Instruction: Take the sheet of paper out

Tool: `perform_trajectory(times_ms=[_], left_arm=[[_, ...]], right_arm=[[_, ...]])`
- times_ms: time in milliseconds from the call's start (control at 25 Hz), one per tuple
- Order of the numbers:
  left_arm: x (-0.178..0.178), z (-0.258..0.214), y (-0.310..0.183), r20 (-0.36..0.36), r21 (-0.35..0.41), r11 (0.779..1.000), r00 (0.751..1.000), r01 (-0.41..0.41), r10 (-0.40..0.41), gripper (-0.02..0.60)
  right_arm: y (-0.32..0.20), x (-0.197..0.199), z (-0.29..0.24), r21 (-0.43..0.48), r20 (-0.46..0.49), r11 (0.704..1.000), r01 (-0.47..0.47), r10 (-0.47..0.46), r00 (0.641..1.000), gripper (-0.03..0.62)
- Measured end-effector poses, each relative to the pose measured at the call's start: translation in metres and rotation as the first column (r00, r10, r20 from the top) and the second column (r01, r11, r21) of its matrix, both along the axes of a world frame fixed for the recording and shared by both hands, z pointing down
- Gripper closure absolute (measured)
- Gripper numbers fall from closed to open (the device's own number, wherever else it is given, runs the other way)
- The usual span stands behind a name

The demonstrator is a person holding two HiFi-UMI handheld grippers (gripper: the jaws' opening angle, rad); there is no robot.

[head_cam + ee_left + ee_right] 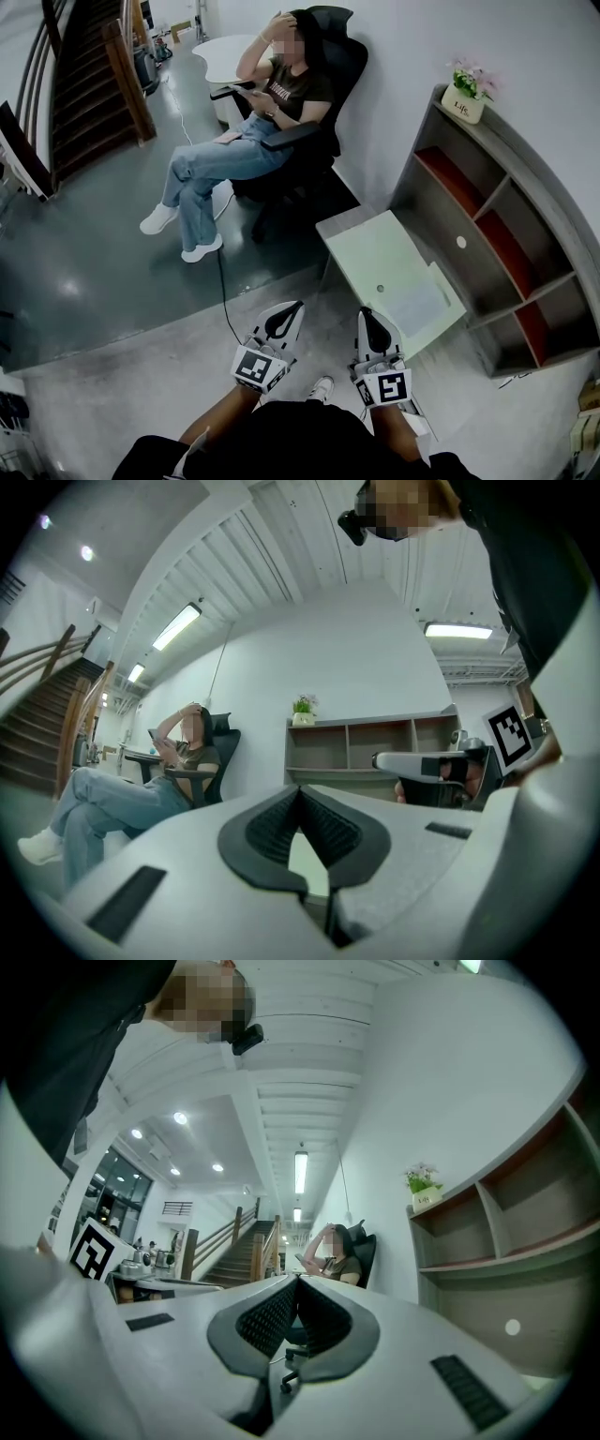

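Closest in, the left gripper [289, 314] and right gripper [368, 317] hang side by side. Each has smooth white shells and ribbed black pads clenched together on nothing. Just beyond them stands the desk [366, 248], a glossy pale-green rectangle. The sheet of paper [417, 302], thin, flat and whitish, lies at the desk's near corner beside the grey shelf unit [450, 220]. Its long axis seems to follow the desk's long edge.

I see a grey shelf unit [441, 211] along the wall, with a potted plant [466, 92] on its far top end, a pale green table [370, 248] touching its front, a seated person [291, 89] in a black office chair [345, 52] left of it, and a wooden staircase [89, 89] well further left
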State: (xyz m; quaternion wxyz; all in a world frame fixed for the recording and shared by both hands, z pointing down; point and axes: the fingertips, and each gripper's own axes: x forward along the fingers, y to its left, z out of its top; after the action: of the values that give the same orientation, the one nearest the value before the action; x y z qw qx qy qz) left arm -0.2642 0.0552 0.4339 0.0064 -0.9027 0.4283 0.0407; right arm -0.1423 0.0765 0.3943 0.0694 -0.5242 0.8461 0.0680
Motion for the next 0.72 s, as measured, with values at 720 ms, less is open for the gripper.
perform_trajectory(times_ms=[720], left_arm=[[0.087, -0.018, -0.054, -0.082, -0.036, 0.999, 0.996, -0.033, 0.030, 0.577]], right_arm=[[-0.039, 0.115, 0.019, -0.054, 0.083, 0.996, -0.072, 0.076, 0.994, 0.572]])
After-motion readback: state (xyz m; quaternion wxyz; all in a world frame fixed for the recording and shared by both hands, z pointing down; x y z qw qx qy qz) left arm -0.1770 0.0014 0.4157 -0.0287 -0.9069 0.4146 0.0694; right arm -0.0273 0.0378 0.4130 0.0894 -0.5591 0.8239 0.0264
